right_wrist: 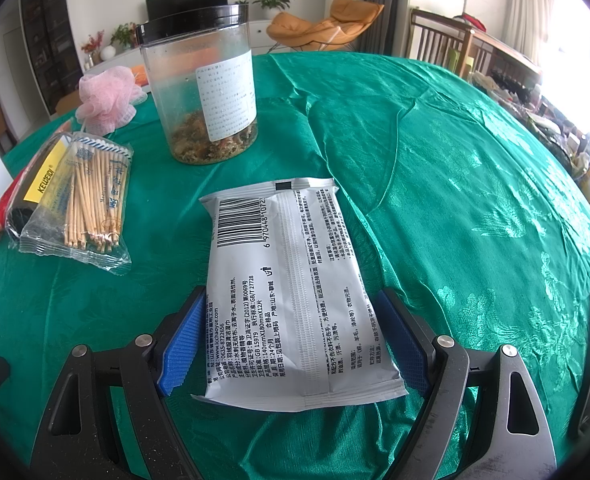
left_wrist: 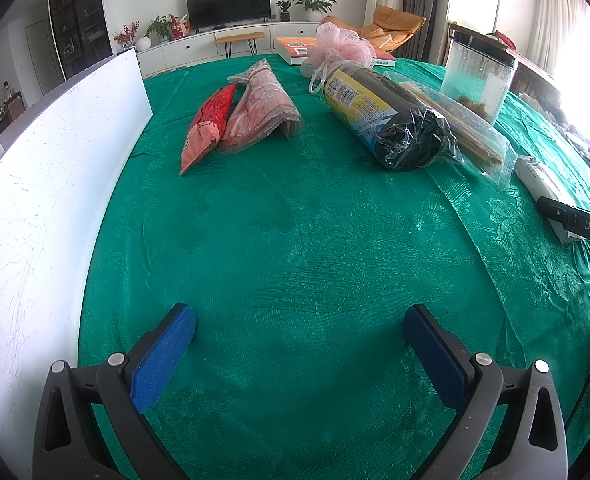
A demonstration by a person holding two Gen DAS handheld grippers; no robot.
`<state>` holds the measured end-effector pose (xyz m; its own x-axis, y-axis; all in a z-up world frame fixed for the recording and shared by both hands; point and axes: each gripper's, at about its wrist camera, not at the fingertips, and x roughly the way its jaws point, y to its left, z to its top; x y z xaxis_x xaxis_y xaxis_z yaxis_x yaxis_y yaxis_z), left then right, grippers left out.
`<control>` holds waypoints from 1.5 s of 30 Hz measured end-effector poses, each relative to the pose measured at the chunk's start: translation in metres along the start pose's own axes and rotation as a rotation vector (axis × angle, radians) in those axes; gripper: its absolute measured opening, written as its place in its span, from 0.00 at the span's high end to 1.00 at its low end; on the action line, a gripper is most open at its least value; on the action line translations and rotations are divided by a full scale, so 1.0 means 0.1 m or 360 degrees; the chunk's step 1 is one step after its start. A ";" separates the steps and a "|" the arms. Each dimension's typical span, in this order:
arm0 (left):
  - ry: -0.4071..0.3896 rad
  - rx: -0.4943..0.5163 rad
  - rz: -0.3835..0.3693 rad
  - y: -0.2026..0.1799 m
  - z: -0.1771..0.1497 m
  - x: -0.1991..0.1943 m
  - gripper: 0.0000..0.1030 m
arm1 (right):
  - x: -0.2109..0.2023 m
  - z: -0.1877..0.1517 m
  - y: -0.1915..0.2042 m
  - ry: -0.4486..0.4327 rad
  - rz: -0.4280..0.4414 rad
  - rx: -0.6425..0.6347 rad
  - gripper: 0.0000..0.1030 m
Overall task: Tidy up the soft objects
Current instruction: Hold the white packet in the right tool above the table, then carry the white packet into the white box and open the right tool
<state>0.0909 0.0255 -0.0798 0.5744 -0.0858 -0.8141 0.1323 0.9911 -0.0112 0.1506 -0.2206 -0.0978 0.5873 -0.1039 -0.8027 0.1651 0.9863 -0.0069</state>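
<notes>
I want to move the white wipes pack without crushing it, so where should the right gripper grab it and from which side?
Grip the white wipes pack across its two long edges near the closer end, coming in low from that end. It lies flat and lengthwise between the open right gripper, whose fingers already flank it.

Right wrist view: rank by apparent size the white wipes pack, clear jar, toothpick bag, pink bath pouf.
1. White wipes pack, though it's nearest the camera, which inflates it.
2. Clear jar.
3. Toothpick bag, close to the jar; unsure.
4. Pink bath pouf, farthest, so maybe understated.
</notes>
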 end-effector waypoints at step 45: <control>0.0194 -0.0495 -0.0582 0.03 1.44 0.34 0.48 | -0.11 0.20 -0.55 -0.0036 0.0472 0.0423 0.35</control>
<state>0.2274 0.0108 -0.0241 0.4341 -0.4397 -0.7863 0.0496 0.8831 -0.4665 0.1512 -0.2767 -0.0764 0.6570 0.1749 -0.7333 0.1832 0.9065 0.3804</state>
